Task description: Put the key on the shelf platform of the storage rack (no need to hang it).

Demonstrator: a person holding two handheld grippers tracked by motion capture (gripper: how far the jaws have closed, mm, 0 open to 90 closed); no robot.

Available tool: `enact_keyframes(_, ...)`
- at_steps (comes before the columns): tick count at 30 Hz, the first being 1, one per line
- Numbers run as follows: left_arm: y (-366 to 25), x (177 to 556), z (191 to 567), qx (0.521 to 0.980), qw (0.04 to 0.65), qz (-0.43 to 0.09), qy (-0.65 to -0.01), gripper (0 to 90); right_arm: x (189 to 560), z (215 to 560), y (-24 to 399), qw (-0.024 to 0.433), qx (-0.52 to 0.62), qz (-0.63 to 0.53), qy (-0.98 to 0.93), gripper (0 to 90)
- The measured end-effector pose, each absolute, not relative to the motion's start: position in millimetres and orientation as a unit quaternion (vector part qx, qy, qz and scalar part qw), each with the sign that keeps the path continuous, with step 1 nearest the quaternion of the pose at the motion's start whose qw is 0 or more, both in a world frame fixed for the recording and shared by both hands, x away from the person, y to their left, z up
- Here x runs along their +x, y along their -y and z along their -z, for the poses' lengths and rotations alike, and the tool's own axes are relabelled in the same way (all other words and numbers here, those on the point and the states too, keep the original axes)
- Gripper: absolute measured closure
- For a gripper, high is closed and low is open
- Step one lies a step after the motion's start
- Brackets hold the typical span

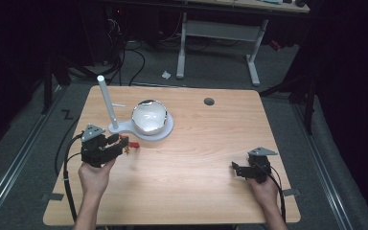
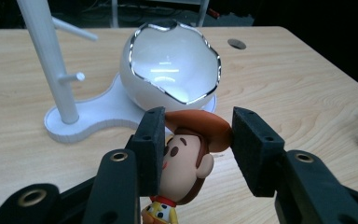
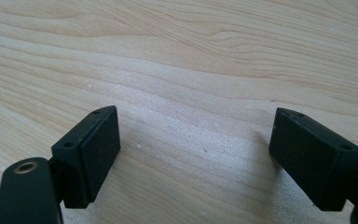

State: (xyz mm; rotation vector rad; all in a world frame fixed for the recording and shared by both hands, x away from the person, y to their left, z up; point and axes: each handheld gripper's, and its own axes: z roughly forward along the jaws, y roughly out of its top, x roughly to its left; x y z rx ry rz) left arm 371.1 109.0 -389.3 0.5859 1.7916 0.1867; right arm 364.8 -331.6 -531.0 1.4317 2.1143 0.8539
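A small cowboy figurine (image 2: 186,154) with a brown hat sits clamped by its head between the pads of the left gripper (image 2: 196,140), lifted clear of the wooden table (image 1: 196,158) just in front of the white egg-shaped bowl (image 2: 170,65). The bowl rests on a white stand (image 2: 93,114) with an upright peg post (image 2: 46,60) beside it. This looks like the carry step: the next move probably calls for raising the figurine over the bowl's jagged silver rim and lowering it inside without clipping that edge or the post. The right gripper (image 3: 196,154) rests near the table's right front, jaws spread wide and holding nothing, with open tabletop between the hands.
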Motion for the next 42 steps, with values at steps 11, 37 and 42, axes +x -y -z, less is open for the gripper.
enact_keyframes(11,-107.8,372.2,367.9,0.261,0.590,-0.070,-0.761,56.5,364.7,531.0,331.5,0.223,0.518,-0.309,-0.766,16.1)
enact_keyframes(37,-83.1,409.8,306.8,0.279,0.600,-0.030,-0.749,56.7,364.7,531.0,331.6,0.223,0.518,-0.309,-0.766,16.1)
enact_keyframes(42,-79.1,421.8,296.1,0.273,0.608,-0.032,-0.745,56.7,364.7,531.0,331.5,0.223,0.517,-0.309,-0.766,16.1)
